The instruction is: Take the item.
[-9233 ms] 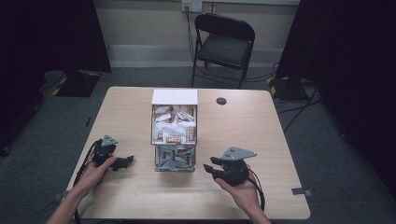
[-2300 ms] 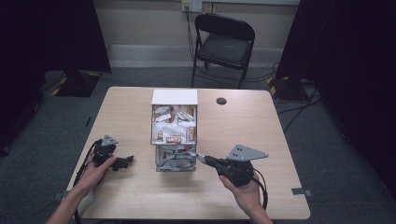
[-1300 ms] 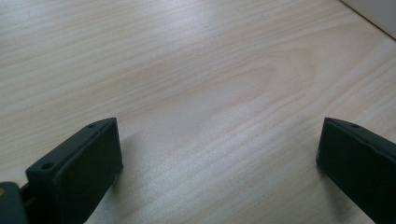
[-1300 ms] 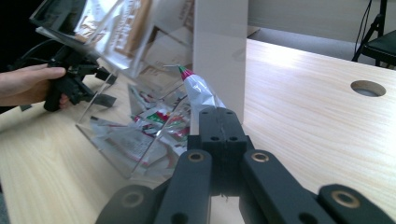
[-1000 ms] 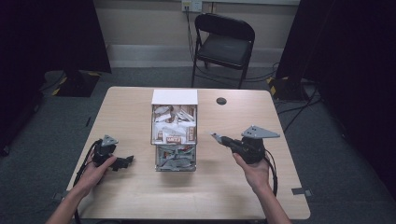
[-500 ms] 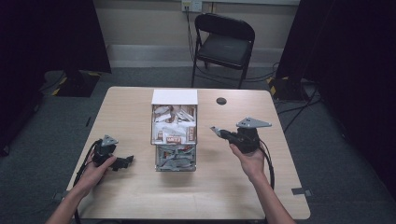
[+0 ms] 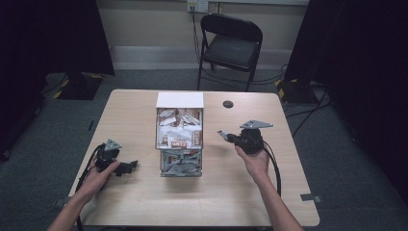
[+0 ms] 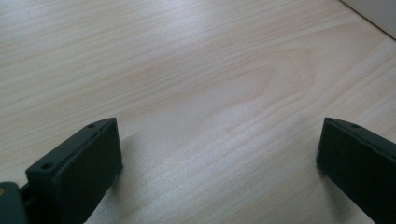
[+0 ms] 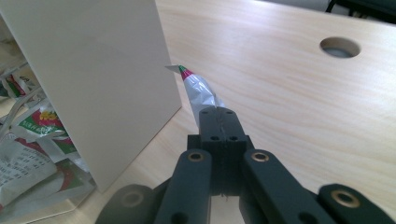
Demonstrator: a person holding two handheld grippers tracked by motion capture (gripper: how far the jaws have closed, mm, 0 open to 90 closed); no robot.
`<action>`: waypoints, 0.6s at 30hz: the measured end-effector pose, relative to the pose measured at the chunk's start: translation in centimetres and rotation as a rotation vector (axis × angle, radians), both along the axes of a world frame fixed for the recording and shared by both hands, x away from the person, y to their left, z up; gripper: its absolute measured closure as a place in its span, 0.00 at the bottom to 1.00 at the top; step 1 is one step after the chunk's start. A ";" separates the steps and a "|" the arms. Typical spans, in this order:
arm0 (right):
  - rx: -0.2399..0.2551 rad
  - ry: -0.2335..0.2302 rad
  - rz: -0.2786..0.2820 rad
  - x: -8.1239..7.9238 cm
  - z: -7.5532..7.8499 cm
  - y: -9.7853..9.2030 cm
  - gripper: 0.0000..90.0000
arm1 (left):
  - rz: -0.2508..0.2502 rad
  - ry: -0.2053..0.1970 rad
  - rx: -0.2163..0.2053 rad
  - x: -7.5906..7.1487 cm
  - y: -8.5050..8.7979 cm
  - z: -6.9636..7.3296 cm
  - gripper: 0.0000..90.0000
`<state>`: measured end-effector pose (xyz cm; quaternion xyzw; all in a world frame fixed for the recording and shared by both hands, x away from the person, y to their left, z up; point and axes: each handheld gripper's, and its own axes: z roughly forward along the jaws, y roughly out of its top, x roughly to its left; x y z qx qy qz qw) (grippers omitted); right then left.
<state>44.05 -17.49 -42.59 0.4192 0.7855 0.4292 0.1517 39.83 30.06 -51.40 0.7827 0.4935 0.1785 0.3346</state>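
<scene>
Right claw [image 7: 225, 135] has lifted a crinkled foil packet [image 9: 198, 91] beside smooth box [image 9: 100, 70].

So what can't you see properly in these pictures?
- The packet in the right claw: the shut jaws hide its lower part in the right gripper view, and its print is too small to read.
- The box of packets: labels too small in the high view.
- The left claw: small and dark in the high view.

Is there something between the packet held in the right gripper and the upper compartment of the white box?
Yes: the box's white side wall faces the packet held in the right gripper.
</scene>
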 end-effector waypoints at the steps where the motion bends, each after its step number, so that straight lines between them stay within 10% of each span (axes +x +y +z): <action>1: 0.001 0.005 0.002 0.1 -0.1 0.0 1.00 | -0.003 0.001 0.006 0.0 0.0 0.0 0.00; 18: -0.070 0.079 -0.005 1.2 -3.6 1.1 1.00 | -0.003 0.000 0.008 0.0 0.1 0.0 0.00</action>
